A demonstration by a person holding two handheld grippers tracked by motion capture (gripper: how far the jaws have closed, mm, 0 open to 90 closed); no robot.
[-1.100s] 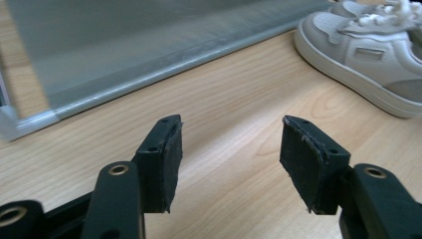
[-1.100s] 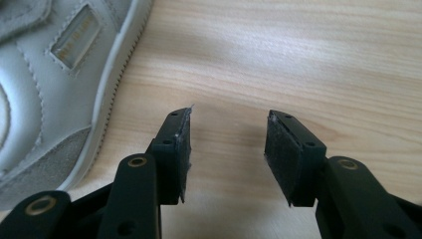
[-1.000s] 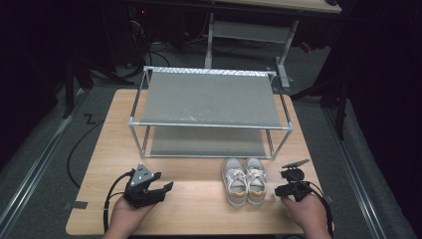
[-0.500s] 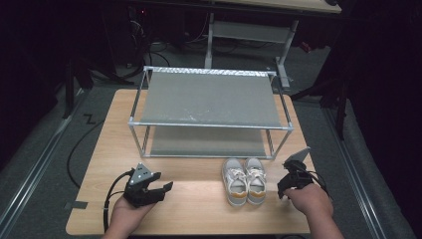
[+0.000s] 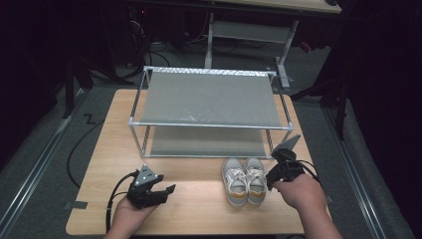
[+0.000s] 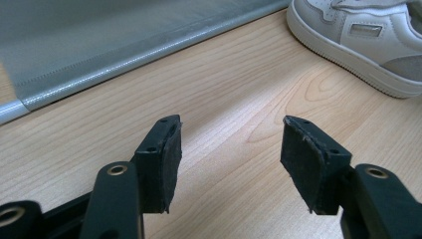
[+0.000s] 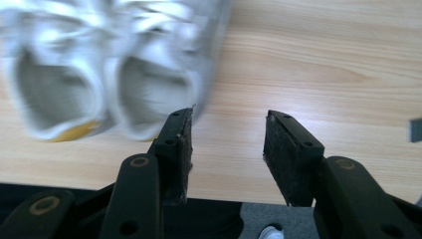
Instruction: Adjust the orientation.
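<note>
Right tool lifted beside white leather sneakers; woodgrain table.

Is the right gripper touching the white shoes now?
Apart. In the right gripper view the right gripper has open jaws with bare wooden table between them, and the white shoes lie beyond the tips.

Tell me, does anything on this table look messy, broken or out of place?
Nothing stands out. The pair of white shoes sits neatly side by side on the wooden table, in front of the empty metal rack. Nothing is spilled or visibly damaged.
</note>
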